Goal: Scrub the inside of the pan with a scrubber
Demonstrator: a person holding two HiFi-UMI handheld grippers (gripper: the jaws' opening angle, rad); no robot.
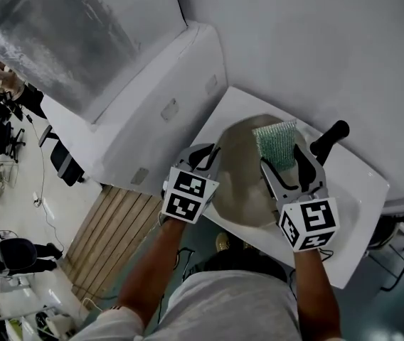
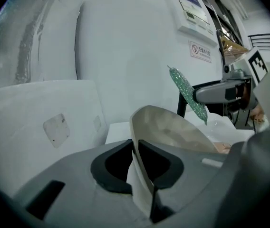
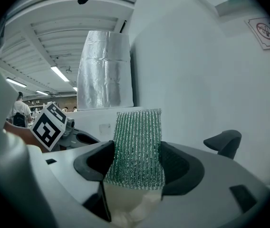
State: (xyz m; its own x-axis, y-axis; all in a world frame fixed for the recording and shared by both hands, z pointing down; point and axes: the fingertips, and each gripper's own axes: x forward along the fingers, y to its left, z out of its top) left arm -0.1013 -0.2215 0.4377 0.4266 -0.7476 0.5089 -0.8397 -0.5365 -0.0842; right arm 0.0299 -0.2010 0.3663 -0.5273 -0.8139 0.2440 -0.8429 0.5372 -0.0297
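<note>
A beige pan (image 1: 241,180) with a black handle (image 1: 328,139) sits on a white table (image 1: 362,190). My left gripper (image 1: 209,156) is at the pan's left side; in the left gripper view its jaws (image 2: 136,163) are shut on the thin rim of the pan (image 2: 173,127). My right gripper (image 1: 287,165) hangs over the right half of the pan and is shut on a green mesh scrubber (image 1: 277,142). The scrubber (image 3: 137,146) stands upright between the right gripper's black pads, and it also shows edge-on as the scrubber (image 2: 188,94) in the left gripper view.
A white cabinet (image 1: 152,112) stands against the table's left edge, with a foil-wrapped duct (image 1: 52,34) behind it. A white wall runs behind the table. Wooden slats (image 1: 109,226) lie on the floor at lower left; chairs and people are far left.
</note>
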